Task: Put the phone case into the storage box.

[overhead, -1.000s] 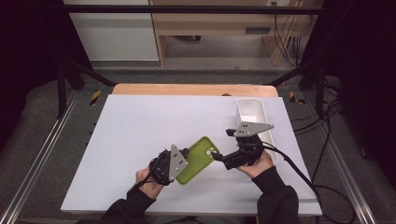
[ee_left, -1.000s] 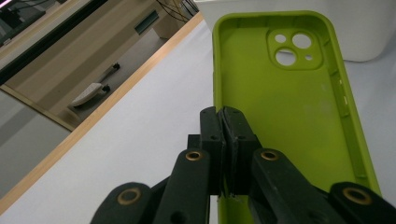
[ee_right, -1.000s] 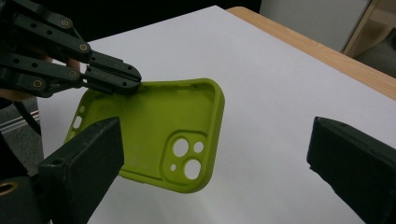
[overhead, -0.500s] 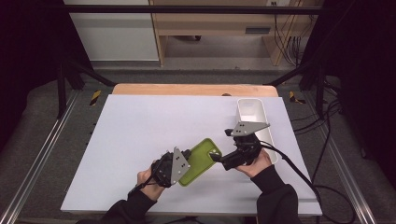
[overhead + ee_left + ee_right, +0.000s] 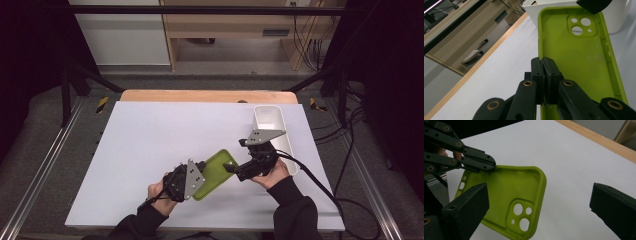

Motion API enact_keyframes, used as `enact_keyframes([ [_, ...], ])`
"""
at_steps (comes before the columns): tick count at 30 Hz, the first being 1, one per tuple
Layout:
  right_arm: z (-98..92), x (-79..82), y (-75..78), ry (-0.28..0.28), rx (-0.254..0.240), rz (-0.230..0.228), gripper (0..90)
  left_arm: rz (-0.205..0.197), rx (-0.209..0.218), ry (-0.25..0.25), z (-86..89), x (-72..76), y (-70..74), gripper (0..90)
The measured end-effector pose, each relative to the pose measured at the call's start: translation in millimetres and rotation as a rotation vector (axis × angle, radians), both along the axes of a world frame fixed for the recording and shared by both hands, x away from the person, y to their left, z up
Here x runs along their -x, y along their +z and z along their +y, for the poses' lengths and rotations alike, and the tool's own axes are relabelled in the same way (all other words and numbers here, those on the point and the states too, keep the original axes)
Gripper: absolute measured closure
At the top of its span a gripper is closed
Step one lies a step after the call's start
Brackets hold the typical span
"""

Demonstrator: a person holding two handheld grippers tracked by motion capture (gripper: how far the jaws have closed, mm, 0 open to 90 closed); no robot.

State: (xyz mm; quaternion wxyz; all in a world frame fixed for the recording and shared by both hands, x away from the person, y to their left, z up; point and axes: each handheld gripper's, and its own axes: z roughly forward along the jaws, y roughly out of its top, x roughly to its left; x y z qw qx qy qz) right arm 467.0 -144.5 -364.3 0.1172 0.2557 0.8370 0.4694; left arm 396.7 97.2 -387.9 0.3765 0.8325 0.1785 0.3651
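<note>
the left gripper [image 5: 543,65] has its two black jaws pressed together on the long side wall of a lime-green phone case [image 5: 579,55], pinching that thin edge near the case's lower end, and the left hand [image 5: 159,192] holds it low at the near middle of the table. in the right gripper view the same gripper [image 5: 491,166] reaches in from the upper left and bites the case [image 5: 506,195] on its rim. the case is lifted clear of the table, open side up, with its camera cut-outs at the far end, and in the high view the case [image 5: 216,170] lies slantwise between the two grippers. the right gripper [image 5: 231,170] has its jaws wide apart, one near the camera end of the case and the other out over bare table, gripping nothing. beyond the case stands a white bin [image 5: 270,122] at the right edge of the white table [image 5: 165,130], just behind the right hand [image 5: 272,175].
</note>
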Motion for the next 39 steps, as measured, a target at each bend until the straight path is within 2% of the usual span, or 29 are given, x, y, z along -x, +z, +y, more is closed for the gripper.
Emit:
enact_keyframes([
  [15,6.9,-5.2,2.1,0.030,0.014,0.045,8.3,-0.014,-0.015,-0.005,-1.8,1.8,-0.4,87.7],
  [39,6.4,-11.9,1.0,0.092,0.034,0.138,29.8,-0.034,-0.024,-0.020,-4.6,6.3,0.9,87.8],
])
